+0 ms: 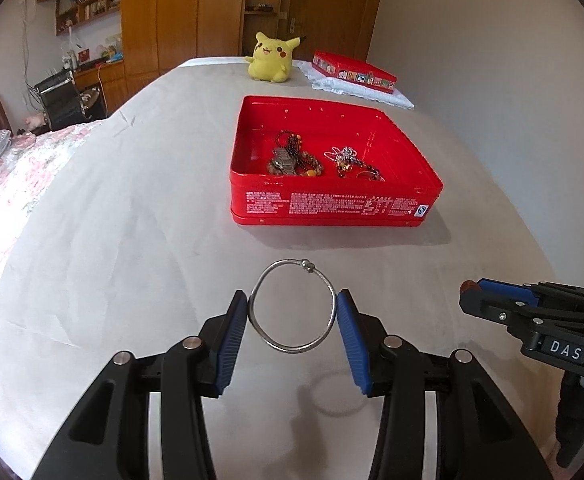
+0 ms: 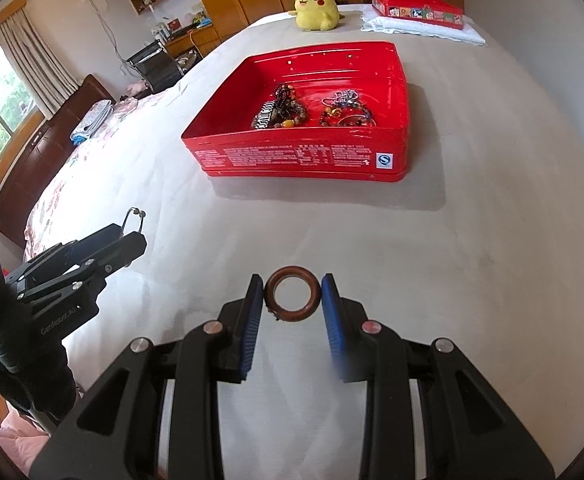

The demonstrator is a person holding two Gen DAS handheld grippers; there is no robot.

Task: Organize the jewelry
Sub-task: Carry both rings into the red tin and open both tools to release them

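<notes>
My left gripper point(image 1: 292, 304) is shut on a silver bangle point(image 1: 332, 300), held between its blue pads above the grey sheet; its shadow lies below. My right gripper point(image 2: 293, 293) is shut on a brown wooden ring point(image 2: 275, 282), also held above the sheet. An open red tin point(image 1: 332, 204) stands ahead of both grippers, with a watch, bead bracelets and chains point(image 1: 292, 156) inside. In the right wrist view the tin point(image 2: 304, 158) sits ahead and the left gripper point(image 2: 127, 236) shows at the left with the bangle point(image 2: 133, 212). The right gripper point(image 1: 470, 290) shows at the right of the left wrist view.
A yellow Pikachu plush point(image 1: 271, 58) sits at the far end of the bed. The tin's red lid point(image 1: 354, 70) rests on a white folded cloth point(image 1: 372, 94) at the far right. A floral quilt point(image 1: 19, 168) lies left; a white wall runs along the right.
</notes>
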